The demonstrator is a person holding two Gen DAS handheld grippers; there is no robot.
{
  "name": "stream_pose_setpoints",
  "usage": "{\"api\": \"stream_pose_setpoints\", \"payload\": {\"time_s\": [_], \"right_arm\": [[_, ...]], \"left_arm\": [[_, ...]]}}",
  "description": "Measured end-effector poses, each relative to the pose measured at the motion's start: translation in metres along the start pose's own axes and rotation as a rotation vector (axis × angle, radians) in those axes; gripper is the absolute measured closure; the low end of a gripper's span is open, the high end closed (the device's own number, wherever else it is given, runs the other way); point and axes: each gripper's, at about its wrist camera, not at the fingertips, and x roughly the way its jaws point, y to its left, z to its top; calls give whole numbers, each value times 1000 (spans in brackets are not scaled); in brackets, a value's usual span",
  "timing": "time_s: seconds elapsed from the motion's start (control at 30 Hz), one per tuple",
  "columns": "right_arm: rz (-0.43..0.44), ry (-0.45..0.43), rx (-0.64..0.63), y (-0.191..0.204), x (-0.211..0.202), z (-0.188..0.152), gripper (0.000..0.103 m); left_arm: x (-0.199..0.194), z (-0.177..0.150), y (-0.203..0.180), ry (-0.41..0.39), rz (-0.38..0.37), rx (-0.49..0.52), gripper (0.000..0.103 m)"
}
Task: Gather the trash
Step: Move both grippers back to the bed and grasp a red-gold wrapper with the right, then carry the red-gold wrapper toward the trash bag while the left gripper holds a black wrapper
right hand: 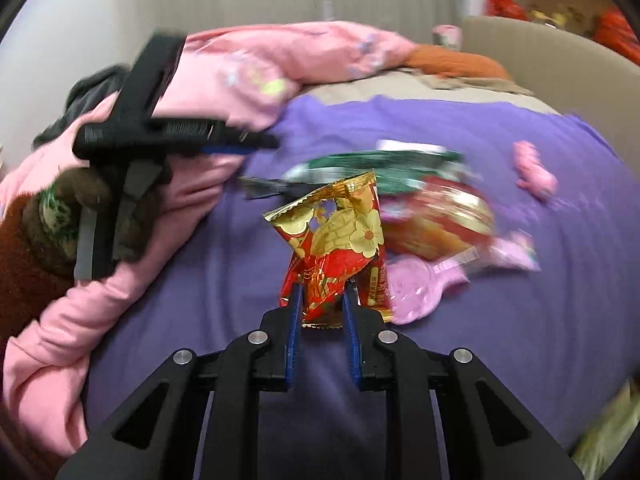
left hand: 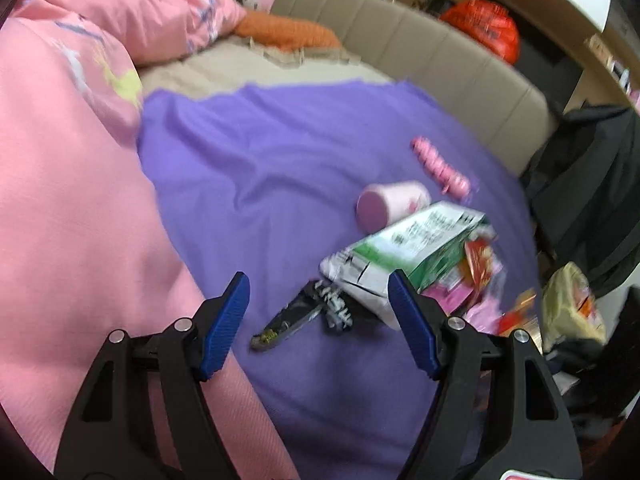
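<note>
Trash lies on a purple sheet [left hand: 260,184]. My left gripper [left hand: 317,276] is open above it, and a black wrapper [left hand: 296,316] lies between and beyond its blue pads. A green-and-white carton [left hand: 408,248] sits by the right pad, a pink cup [left hand: 392,204] lies on its side behind it, and farther back is a pink twisted wrapper [left hand: 440,166]. My right gripper [right hand: 322,286] is shut on a red-and-gold snack wrapper [right hand: 340,240], which stands upright in the pads. Beyond it lie the green carton [right hand: 372,164], another red-gold bag [right hand: 436,220] and a pink wrapper [right hand: 420,284].
A pink duvet [left hand: 72,168] is bunched along the left of the bed. A beige padded headboard [left hand: 440,60] runs behind, with an orange pillow [left hand: 288,34] near it. Dark clothing [left hand: 592,184] and a pale yellowish bag [left hand: 572,304] sit off the right edge. The left gripper [right hand: 132,128] shows at the right view's left.
</note>
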Motion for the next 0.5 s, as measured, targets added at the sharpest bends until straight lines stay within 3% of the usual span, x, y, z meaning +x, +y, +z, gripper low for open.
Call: {"api": "stream_pose_setpoints", "payload": {"time_s": [0.2, 0.3, 0.37, 0.43, 0.5], "right_arm": [[-63, -54, 141, -39, -39, -21, 83], [-82, -66, 180, -51, -53, -33, 83], [-85, -65, 197, -53, -57, -37, 83], [-99, -73, 198, -55, -66, -41, 83], [-113, -90, 191, -56, -77, -44, 83]], "left_arm": [[39, -7, -5, 129, 37, 7, 37], [46, -11, -10, 157, 98, 25, 47], [42, -13, -12, 159, 85, 17, 69], [33, -17, -12, 142, 71, -7, 82], [18, -20, -18, 99, 69, -9, 82]]}}
